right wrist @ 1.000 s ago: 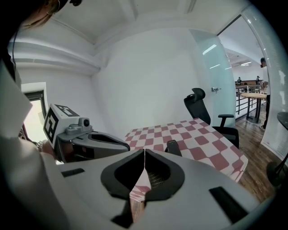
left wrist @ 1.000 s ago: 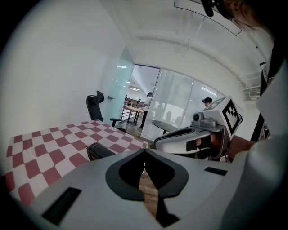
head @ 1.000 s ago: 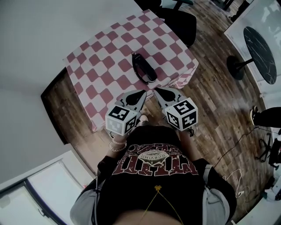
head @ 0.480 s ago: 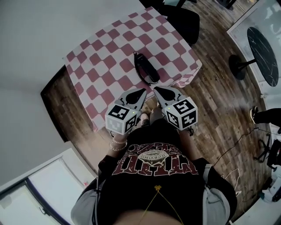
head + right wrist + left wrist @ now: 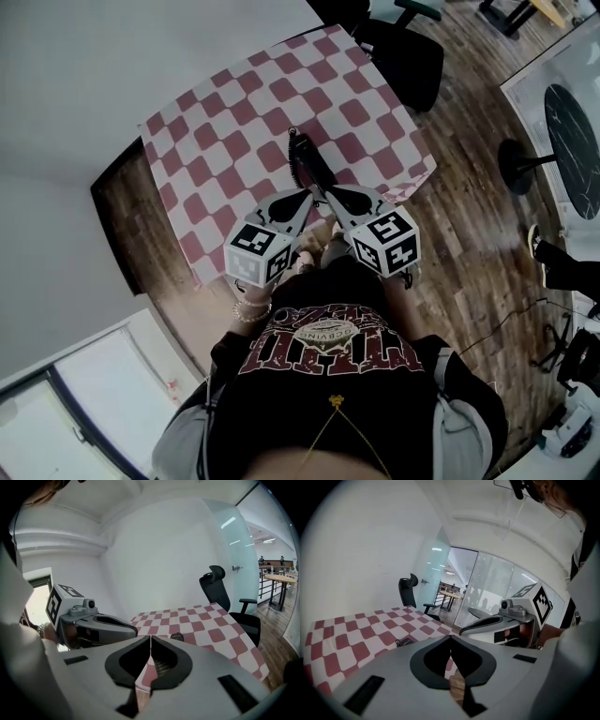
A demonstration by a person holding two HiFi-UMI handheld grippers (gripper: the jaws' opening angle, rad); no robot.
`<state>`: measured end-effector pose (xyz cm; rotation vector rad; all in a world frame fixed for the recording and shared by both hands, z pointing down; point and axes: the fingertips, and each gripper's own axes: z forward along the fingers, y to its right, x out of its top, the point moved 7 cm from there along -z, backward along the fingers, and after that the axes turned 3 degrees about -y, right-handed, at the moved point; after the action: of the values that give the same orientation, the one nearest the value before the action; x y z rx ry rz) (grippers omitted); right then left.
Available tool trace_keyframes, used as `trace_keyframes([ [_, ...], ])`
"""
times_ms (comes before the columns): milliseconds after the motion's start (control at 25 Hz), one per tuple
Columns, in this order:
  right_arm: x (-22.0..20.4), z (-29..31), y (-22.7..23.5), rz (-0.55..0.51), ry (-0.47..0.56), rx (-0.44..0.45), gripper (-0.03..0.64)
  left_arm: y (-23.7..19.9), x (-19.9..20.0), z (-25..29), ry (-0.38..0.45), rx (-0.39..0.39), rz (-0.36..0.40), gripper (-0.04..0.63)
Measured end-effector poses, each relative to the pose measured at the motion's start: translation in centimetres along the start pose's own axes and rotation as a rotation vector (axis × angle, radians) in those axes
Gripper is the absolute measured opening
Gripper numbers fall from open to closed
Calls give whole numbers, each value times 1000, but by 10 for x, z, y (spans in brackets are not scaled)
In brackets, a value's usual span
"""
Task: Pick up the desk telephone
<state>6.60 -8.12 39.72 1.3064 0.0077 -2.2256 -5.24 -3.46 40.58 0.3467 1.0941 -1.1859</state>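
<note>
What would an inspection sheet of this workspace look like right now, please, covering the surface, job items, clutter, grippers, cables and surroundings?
Surface: table under a red-and-white checked cloth, lying flat.
Job's things: black desk telephone lies on the cloth near the person's edge, not held.
Clutter: nothing seen on the cloth besides the telephone.
Grippers: left gripper and right gripper are both shut and empty, side by side, tips at the telephone's near end; contact cannot be told.
Cables: thin cable on the floor at the right.
Surroundings: wood floor, black office chair beyond the table, round dark table at the right.
</note>
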Motion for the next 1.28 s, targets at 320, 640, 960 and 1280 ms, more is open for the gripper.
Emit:
trace_keyframes([
  [320,17,11,34,-31,-24,72,21,-7,19,32,2,28,-40,9],
  [640,31,21,56,-93,-60,157,21,-11,28,41,-3,103,-80,9],
  [960,26,36,64,-132,-94,248,21,-8,22,44,5,184,-132,9],
  [1280,29,49,67,-140,-110,245,21,-22,18,42,27,205,-163,9],
])
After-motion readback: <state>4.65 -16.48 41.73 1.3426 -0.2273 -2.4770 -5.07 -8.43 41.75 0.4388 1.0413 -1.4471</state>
